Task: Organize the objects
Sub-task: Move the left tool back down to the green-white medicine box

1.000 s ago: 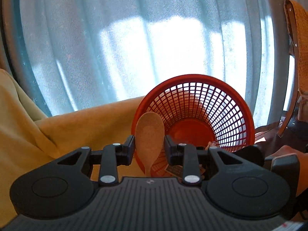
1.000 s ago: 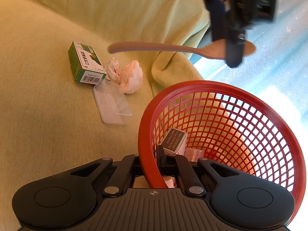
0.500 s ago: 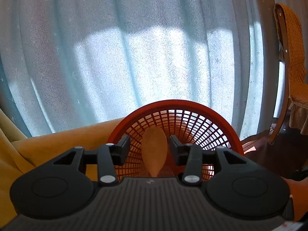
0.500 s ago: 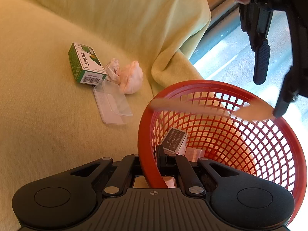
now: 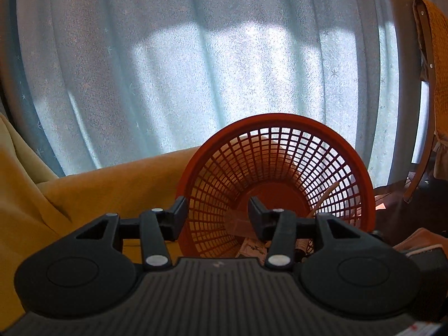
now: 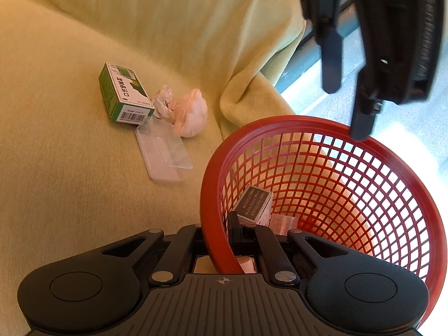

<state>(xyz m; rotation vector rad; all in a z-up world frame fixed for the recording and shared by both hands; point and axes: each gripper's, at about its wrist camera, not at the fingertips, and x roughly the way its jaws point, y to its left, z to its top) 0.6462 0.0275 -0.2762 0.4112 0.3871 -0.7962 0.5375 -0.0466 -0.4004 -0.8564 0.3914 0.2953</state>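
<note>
We hold the red mesh basket [image 6: 330,184] by its near rim with the right tongs [image 6: 224,240], which are clamped together on that rim and keep the basket tipped toward the left hand. The left tongs [image 5: 217,212] hang just above the basket's far rim, apart and empty; their jaws have just been opening, and nothing sits between them now. In the left wrist view a pale wooden spoon [image 5: 324,198] seems to lie inside the basket, its long axis slanting up the mesh wall, though it is faint. A small dark box [image 6: 254,204] already rests at the bottom.

Outside, on the yellow sofa cover [image 6: 70,168], lie the green carton [image 6: 123,95], a crumpled tissue [image 6: 165,100], a pale pink lump [image 6: 190,114] and a clear plastic case [image 6: 163,151], all clustered together, left of the basket and well apart from it. The case's long axis runs roughly away from us, the carton's likewise.

We judge the free left tongs to be the ones to fetch next: they must swing away from the basket, leftward in the right wrist view, toward that cluster, while the right hand is tied up steadying the basket.
</note>
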